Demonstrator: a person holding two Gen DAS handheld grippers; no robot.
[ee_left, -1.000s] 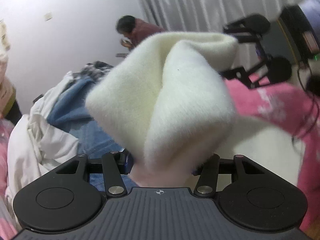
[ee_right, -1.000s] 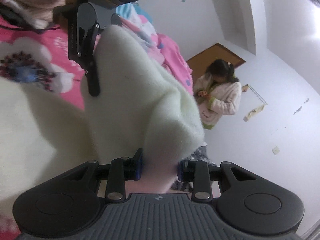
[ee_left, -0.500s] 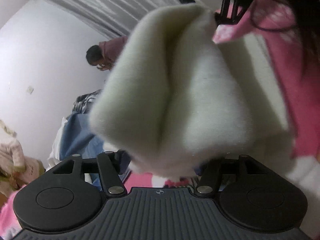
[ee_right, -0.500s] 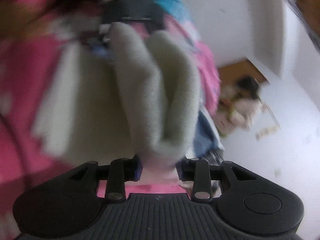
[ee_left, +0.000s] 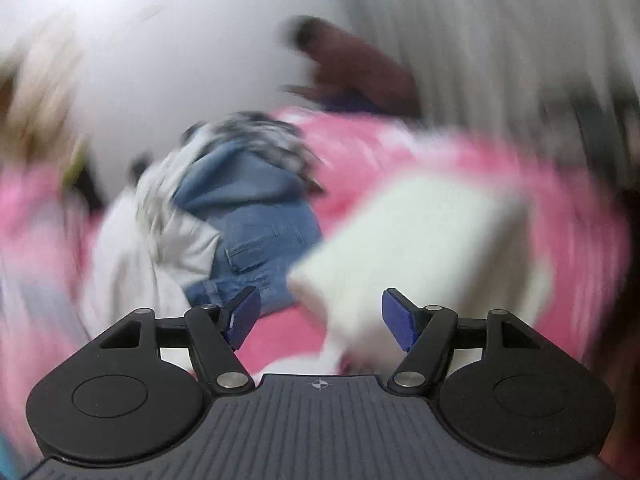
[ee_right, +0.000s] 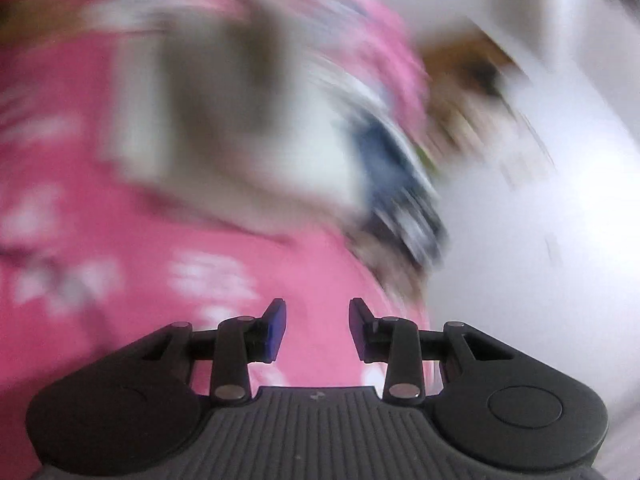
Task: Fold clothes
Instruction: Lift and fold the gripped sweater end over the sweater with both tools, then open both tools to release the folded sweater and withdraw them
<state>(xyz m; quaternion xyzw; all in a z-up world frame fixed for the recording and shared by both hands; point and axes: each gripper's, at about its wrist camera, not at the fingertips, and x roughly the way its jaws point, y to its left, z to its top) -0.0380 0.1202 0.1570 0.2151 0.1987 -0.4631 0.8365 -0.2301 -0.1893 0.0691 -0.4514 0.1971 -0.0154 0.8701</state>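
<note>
The cream fleece garment lay folded on the pink bed. Both the left gripper and right gripper stood open, empty. Soft, light, floppy; probably best pinched at a folded edge.

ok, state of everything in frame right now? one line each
left gripper: open, nothing gripped
right gripper: open, empty
cream fleece garment: folded, lying on the pink floral bedspread
jeans: crumpled, unfolded, in the pile
white garment: crumpled beside the jeans
</note>
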